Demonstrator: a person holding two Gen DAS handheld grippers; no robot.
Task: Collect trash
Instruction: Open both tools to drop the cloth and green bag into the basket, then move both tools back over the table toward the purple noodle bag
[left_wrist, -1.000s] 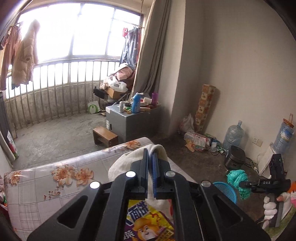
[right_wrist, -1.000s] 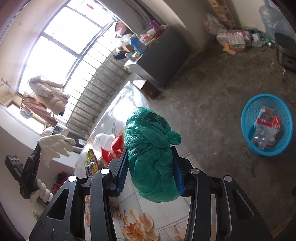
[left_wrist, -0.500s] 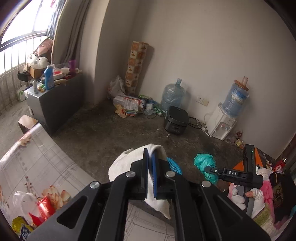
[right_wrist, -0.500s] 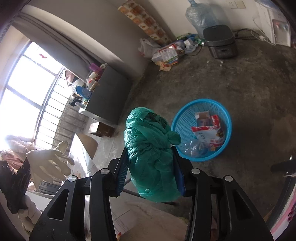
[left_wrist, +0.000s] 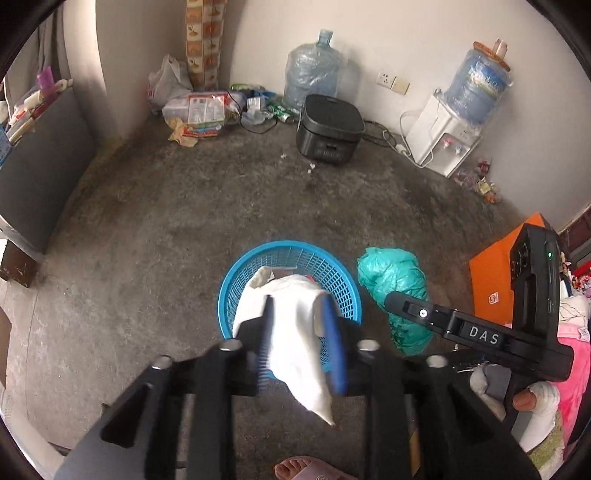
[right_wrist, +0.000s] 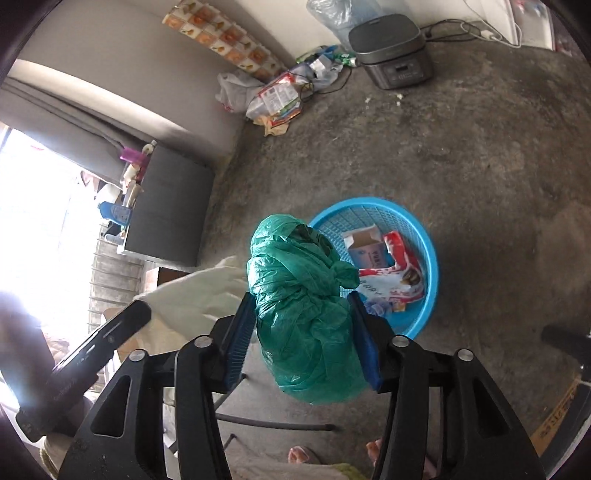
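Basket (left_wrist: 236, 280) on the floor at 6 o'clock, cartons already inside. Left gripper (left_wrist: 301, 325) spread, jaws just opening, white rag (left_wrist: 295, 332) loose between; right gripper (right_wrist: 306, 325) likewise just opening around green bag (right_wrist: 306, 306), pads (right_wrist: 364, 347) possibly touching. Best released squarely over the rim; basket's near side hidden.

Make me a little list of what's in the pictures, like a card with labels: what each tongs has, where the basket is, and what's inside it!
left tongs: just opened, white cloth slipping out between them above the basket
right tongs: just opened wider, green plastic bag between them
blue basket: on the concrete floor, below both tongs
in basket: small box, red-and-white wrapper
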